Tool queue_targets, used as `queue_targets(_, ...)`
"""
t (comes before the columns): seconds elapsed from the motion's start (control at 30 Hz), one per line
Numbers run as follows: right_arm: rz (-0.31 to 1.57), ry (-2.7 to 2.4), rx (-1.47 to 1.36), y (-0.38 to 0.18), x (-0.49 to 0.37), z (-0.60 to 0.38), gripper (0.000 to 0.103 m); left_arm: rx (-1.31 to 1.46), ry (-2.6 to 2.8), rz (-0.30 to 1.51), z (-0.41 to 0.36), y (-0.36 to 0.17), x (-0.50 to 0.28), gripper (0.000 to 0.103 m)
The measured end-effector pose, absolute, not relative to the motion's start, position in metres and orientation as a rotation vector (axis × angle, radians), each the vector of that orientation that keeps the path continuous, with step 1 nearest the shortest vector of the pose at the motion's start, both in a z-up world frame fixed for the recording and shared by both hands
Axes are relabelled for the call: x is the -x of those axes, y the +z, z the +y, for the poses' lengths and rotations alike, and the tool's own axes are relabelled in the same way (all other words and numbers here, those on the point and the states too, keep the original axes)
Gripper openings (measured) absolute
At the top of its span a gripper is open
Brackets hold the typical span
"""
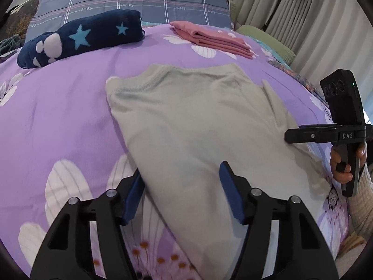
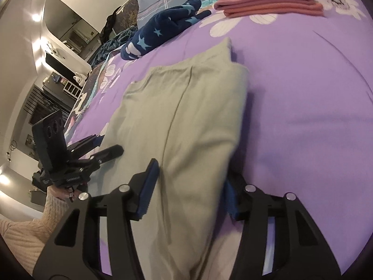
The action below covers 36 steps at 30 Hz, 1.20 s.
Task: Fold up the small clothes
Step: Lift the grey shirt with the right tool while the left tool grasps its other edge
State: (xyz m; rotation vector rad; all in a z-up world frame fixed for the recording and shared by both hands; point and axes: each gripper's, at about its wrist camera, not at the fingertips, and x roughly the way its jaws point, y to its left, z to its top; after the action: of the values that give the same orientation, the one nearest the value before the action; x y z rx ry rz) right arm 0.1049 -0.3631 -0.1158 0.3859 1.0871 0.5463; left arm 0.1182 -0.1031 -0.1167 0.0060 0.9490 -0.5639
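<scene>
A pale grey-green shirt (image 1: 191,126) lies flat on the purple flowered bedspread (image 1: 65,102), neckline at the far end, its sides folded inward. My left gripper (image 1: 181,179) is open and straddles the shirt's near left edge; one finger lies under the cloth edge. In the right wrist view the same shirt (image 2: 186,121) runs away from me, and my right gripper (image 2: 191,184) is open astride its near end, the right finger partly hidden by cloth. The right gripper (image 1: 289,137) also shows at the shirt's right edge in the left wrist view. The left gripper (image 2: 109,149) shows at the left.
A folded pink garment (image 1: 209,38) lies at the far side of the bed. A rolled navy blanket with stars (image 1: 79,38) lies at the far left, before a plaid pillow (image 1: 130,2). Curtains (image 1: 303,23) hang at right. Furniture and a mirror (image 2: 65,25) stand beyond the bed's left side.
</scene>
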Motion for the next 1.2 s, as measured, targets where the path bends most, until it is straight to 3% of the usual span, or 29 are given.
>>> queue_targets(0.2, 1.111, 0.609, -0.360, -0.119, -0.104, -0.354, 0.065, -0.022, -0.642, 1.005, -0.102, -0.117, -0.108, 0.065)
queue_targets(0.33, 1.096, 0.638, -0.341, -0.120, -0.123, -0.341, 0.066, -0.015, -0.680, 1.010, -0.110, -0.121, -0.118, 0.075)
queue_targets(0.43, 1.094, 0.634, -0.326, -0.122, -0.137, -0.336, 0.057, -0.036, -0.684, 0.988, -0.119, -0.123, -0.125, 0.076)
queue_targets(0.47, 1.092, 0.622, -0.310, -0.122, -0.141, -0.335, 0.046, -0.039, -0.684, 0.982, -0.121, -0.123, -0.127, 0.076)
queue_targets(0.5, 1.092, 0.606, -0.296, -0.123, -0.146, -0.333, 0.038, -0.045, -0.683, 0.974, -0.123, -0.123, -0.129, 0.073)
queue_targets(0.63, 1.077, 0.567, -0.297, -0.120, -0.142, -0.331, 0.025, -0.060, -0.650, 0.935, -0.128, -0.114, -0.134, 0.035)
queue_targets(0.67, 1.062, 0.553, -0.270, -0.117, -0.139, -0.328, 0.021, -0.070, -0.641, 0.927, -0.129, -0.110, -0.133, 0.032)
queue_targets(1.0, 0.731, 0.434, -0.073, -0.018, -0.075, -0.319, 0.017, -0.212, -0.631, 0.642, -0.153, -0.014, -0.092, 0.029)
queue_targets(1.2, 0.589, 0.334, -0.049, 0.042, -0.082, -0.346, 0.017, -0.273, -0.648, 0.509, -0.203, 0.047, -0.124, 0.029)
